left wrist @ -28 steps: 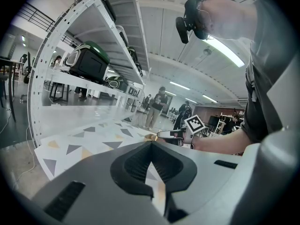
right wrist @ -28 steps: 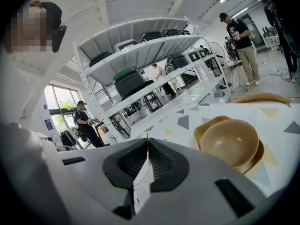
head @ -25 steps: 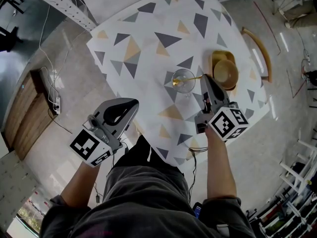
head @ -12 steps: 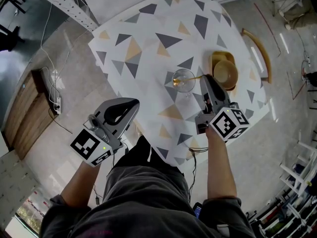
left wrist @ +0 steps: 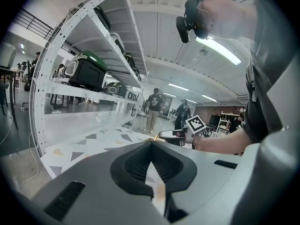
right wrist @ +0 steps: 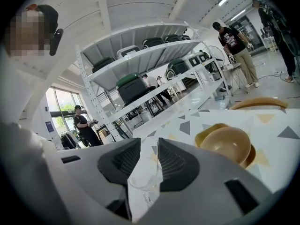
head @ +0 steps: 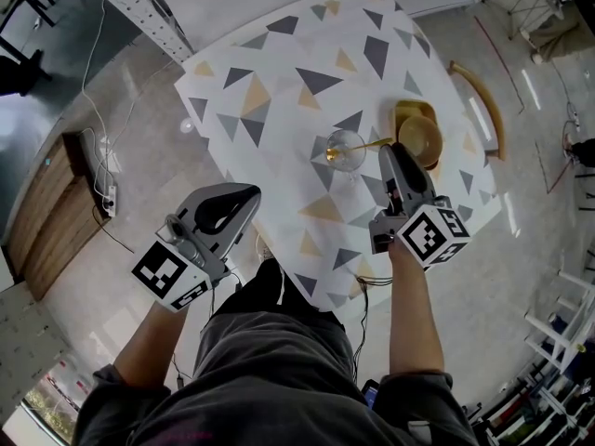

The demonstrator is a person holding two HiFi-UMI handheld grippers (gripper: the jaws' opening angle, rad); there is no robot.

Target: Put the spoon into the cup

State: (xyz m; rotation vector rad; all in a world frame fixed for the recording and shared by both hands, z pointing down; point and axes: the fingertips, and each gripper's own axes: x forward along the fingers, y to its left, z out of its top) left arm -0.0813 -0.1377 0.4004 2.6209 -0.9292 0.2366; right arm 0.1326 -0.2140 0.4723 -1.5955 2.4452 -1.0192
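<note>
A clear glass cup (head: 343,150) stands on the triangle-patterned table (head: 279,82). A gold spoon (head: 368,144) rests in it, its handle leaning out over the rim to the right. My right gripper (head: 389,153) hovers just right of the cup, near the handle's end, its jaws a narrow gap apart with nothing between them. Through that gap the right gripper view shows the cup (right wrist: 145,182). My left gripper (head: 244,199) hangs off the table's near-left edge, jaws closed and empty. In the left gripper view its pads (left wrist: 140,161) meet at the tip.
A tan bowl (head: 422,138) sits on a yellow tray (head: 415,112) right of the cup, also in the right gripper view as the bowl (right wrist: 226,144). A curved wooden chair back (head: 480,96) lies beyond the table's right edge. Shelving (right wrist: 140,60) and people stand around the room.
The head view shifts slightly. Cup, spoon and both grippers keep their places.
</note>
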